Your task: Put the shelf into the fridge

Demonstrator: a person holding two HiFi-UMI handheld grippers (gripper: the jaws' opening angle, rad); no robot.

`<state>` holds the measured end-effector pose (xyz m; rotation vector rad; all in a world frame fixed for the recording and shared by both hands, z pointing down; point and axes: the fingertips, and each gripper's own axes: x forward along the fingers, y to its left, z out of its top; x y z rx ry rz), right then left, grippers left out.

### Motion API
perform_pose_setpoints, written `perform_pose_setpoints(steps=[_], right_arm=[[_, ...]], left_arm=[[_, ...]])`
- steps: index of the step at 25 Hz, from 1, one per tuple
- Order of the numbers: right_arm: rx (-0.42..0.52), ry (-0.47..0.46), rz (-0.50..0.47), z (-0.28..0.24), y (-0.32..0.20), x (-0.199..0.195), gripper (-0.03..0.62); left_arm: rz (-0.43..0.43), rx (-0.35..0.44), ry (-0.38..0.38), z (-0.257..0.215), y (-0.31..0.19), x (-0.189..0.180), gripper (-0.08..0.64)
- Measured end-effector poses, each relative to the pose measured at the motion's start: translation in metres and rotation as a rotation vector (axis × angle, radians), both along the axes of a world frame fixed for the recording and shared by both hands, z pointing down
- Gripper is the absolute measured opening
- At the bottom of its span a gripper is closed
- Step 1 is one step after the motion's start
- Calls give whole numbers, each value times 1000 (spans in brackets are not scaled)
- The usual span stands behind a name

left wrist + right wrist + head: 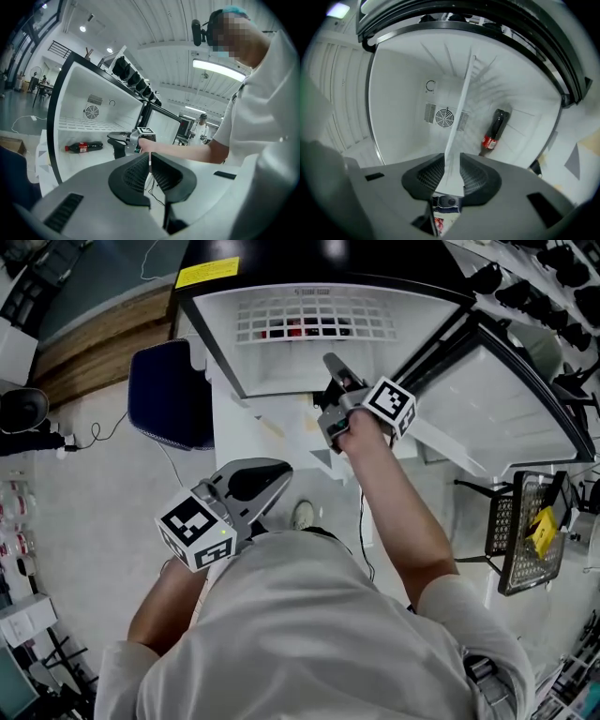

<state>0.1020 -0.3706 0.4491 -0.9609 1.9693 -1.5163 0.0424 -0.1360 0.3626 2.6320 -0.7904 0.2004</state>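
The right gripper [452, 165] pinches the front edge of the white wire-grid shelf [459, 112], its two dark ribbed jaws pressed against the shelf's two faces. The right gripper view shows the shelf edge-on as a thin white strip that runs from the jaws towards the back wall of the open white-lined, black-framed fridge [398, 93]. In the head view the shelf [300, 320] lies across the inside of the fridge [214, 338], and the right gripper [339, 381] reaches in at its front edge. Below the shelf a dark cola bottle with a red label [493, 132] lies on its side on the fridge floor. A round white fan grille [444, 116] sits in the back wall. The left gripper [267, 479] hangs back outside the fridge, close to the person's body. Its jaws [150, 161] are pressed almost together with nothing between them. The fridge door [506, 399] stands open at the right.
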Motion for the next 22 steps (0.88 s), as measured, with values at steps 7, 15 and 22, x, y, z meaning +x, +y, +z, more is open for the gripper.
perform_pose_setpoints(steps=[7,15,22], right_arm=[[118,322,-162,14,54,4,57],[352,733,-305,5,118,1,33],[440,918,-387,3,166,-10,41]], left_arm=[[-32,-10,14,8,6,5,28],[-39,-14,18,14,16,-19,28],[-53,8,1,10,17,-46,28]])
